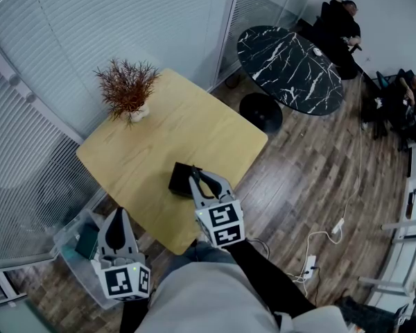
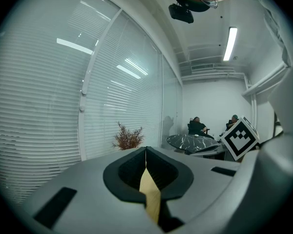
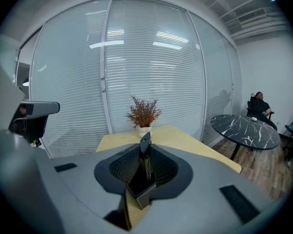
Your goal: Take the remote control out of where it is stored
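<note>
Head view: a yellow wooden table (image 1: 145, 151) stands by the window blinds (image 1: 48, 61), with a dry reddish plant (image 1: 127, 87) in a white pot at its far corner. A black box (image 1: 180, 179) sits near the table's near edge. The right gripper (image 1: 194, 174) reaches to the box, its jaw tips right at the box's top; the remote control itself is too dark to pick out here. The left gripper (image 1: 117, 214) hangs lower, off the table's near corner, above a clear plastic bin (image 1: 73, 245) on the wooden floor. A round black marble table (image 1: 291, 64) stands further back.

Left gripper view: the left gripper (image 2: 146, 152) has its jaws pressed together at the tips with nothing between them. A strip of the yellow table (image 2: 149, 189) shows through the slit below. The plant (image 2: 128, 138) and the marble table (image 2: 190, 141) lie ahead.

Right gripper view: the right gripper (image 3: 145, 140) is clamped narrowly on the remote control (image 3: 145, 160), a thin black bar standing upright between the pads. Its lower end sits in the open top of the black box (image 3: 142, 196), which rests on the yellow table (image 3: 185, 140). The plant (image 3: 143, 112) stands straight behind, the marble table (image 3: 244, 128) to the right
</note>
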The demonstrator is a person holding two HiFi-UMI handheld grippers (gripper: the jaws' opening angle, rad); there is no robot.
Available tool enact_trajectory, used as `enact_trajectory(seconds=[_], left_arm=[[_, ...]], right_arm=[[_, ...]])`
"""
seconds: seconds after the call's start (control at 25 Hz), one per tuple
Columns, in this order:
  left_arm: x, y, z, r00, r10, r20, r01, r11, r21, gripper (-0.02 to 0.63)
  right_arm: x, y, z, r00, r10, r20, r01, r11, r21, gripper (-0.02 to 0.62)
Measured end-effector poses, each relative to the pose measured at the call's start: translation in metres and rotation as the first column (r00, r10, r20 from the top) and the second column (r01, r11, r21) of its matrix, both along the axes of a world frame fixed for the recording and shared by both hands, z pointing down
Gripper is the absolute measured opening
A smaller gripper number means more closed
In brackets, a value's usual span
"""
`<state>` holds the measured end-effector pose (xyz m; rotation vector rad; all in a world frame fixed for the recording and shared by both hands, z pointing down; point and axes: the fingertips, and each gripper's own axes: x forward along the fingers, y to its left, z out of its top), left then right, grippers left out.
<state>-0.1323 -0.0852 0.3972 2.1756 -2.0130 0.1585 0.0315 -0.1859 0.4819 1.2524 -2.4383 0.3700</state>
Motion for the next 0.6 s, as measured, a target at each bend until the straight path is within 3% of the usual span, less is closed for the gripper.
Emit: enact_trajectory(seconds=[0.6], left_arm=[[-0.0004, -0.0018, 0.0036, 1.0, -0.001, -0.001, 0.001, 1.0, -0.007, 0.009]], right_arm=[[0.0031, -0.0008, -0.0088, 1.0, -0.005, 0.02, 0.005, 1.0, 0.004, 0.066]])
